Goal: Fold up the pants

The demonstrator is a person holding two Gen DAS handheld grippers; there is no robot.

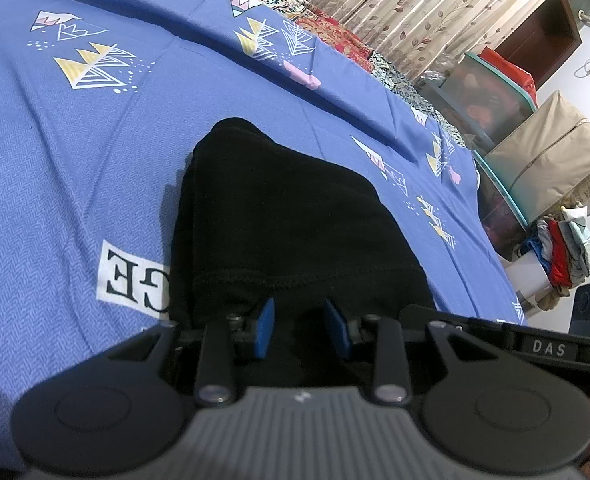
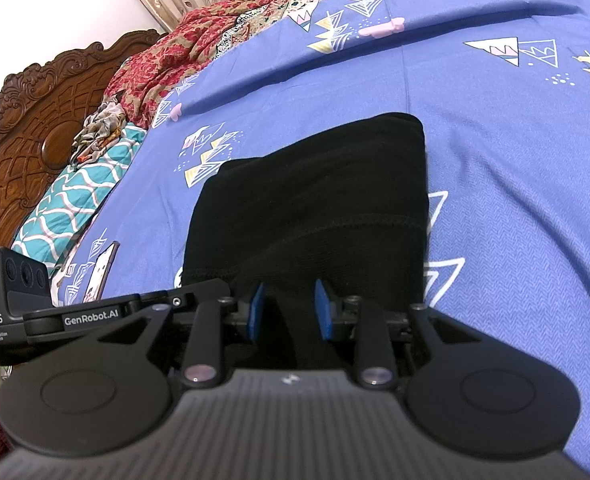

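Observation:
Black pants [image 1: 279, 208] lie folded into a compact stack on the blue patterned bedsheet [image 1: 75, 168], with a stitched hem running across the near end. My left gripper [image 1: 299, 302] sits at that near edge, and a bunch of black cloth fills the narrow gap between its blue pads [image 1: 265, 328]. In the right wrist view the same pants [image 2: 315, 192] reach away from my right gripper [image 2: 289, 284], whose blue pads [image 2: 323, 312] pinch a raised ridge of the fabric. Both grippers hold the near edge side by side.
Behind the sheet [image 2: 515, 160] lie a red floral quilt [image 2: 167, 56], a teal pillow [image 2: 75, 196] and a carved wooden headboard [image 2: 35, 112]. A phone [image 2: 103, 272] rests on the sheet's left. Storage boxes [image 1: 495, 96], a beige bag [image 1: 555, 152] and a clothes pile [image 1: 567, 248] stand past the bed.

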